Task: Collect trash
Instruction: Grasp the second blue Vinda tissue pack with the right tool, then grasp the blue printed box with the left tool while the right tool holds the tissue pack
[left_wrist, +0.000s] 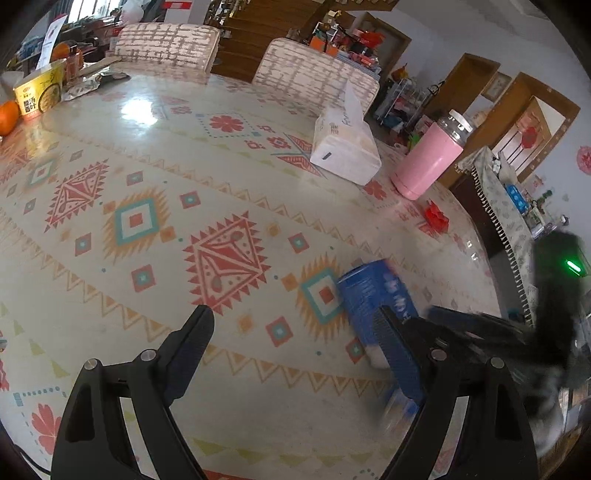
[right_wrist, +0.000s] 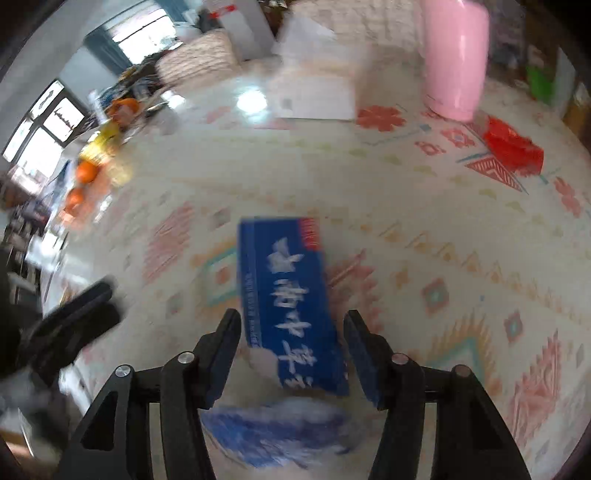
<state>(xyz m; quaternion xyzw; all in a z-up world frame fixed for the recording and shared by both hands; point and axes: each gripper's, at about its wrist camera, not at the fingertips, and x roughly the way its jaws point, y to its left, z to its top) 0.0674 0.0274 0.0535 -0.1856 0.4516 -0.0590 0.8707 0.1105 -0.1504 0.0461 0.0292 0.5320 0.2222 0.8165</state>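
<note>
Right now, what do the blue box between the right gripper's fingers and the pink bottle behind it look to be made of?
Blue box: printed cardboard by its look, with flat faces, crisp folded edges and white lettering; the sheen is hard to judge through blur. Pink bottle: a smooth, matte pink body, possibly coated metal or plastic, under a clear top with a white lid; the pictures don't settle which.

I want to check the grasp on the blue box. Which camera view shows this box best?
The right wrist view: the blue box lies between the open right hand-held gripper, its printed top visible though blurred. In the left wrist view, the blue box sits at the side, partly hidden by a gripper finger.
</note>
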